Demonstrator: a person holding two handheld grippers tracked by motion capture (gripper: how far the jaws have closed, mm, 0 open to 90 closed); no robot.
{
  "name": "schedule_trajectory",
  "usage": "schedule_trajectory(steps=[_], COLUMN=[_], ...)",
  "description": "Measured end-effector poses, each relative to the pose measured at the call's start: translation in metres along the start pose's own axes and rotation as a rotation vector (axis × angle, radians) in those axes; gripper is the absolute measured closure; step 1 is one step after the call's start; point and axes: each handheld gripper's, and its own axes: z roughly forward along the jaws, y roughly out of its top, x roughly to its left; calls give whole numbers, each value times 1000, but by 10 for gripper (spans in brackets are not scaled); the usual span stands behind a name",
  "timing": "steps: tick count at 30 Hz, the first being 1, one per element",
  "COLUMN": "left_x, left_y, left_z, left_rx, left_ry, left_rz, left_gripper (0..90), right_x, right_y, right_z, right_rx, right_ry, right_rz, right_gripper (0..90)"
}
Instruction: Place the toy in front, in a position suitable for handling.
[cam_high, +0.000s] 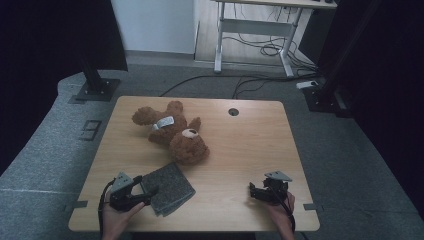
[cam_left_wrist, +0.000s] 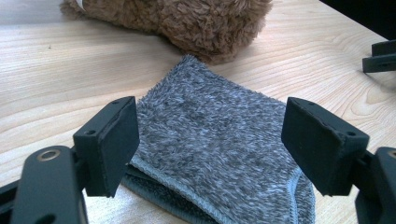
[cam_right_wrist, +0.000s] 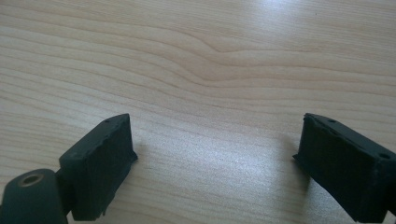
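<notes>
Light wooden rectangular table with rounded corners (cam_high: 240, 150): carrying two soft items. Folded grey fleecy square cloth (cam_left_wrist: 219, 140): lying flat directly between and beyond the left jaws, its near edge under them. Brown plush teddy bear (cam_high: 172, 131): lying just past the cloth's far corner, touching it. Bare woodgrain lying between the right jaws.

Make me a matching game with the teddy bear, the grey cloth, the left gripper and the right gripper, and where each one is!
Things:
1. teddy bear
2. grey cloth
3. left gripper
4. right gripper

Places or states:
A. open over bare wood near the table's right front
B. lying toward the back left of the table
C. folded flat just in front of the bear's head
D. open at the cloth's near edge, one jaw to each side

Pairs: 1-B, 2-C, 3-D, 4-A
</notes>
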Motion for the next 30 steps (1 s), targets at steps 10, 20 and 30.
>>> schedule_trajectory(steps=[10, 20, 30], left_x=[0, -1, 6], left_y=[0, 11, 31], left_z=[-2, -2, 12], left_rx=[0, -17, -21], left_ry=[25, 32, 68], left_rz=[-2, 5, 15], left_gripper=[223, 229, 230], right_x=[-1, 11, 55], right_y=[-1, 7, 29], right_z=[-2, -8, -1], right_rx=[-6, -68, -100], right_ry=[1, 75, 173], right_rz=[-9, 31, -46], right_gripper=[138, 148, 147])
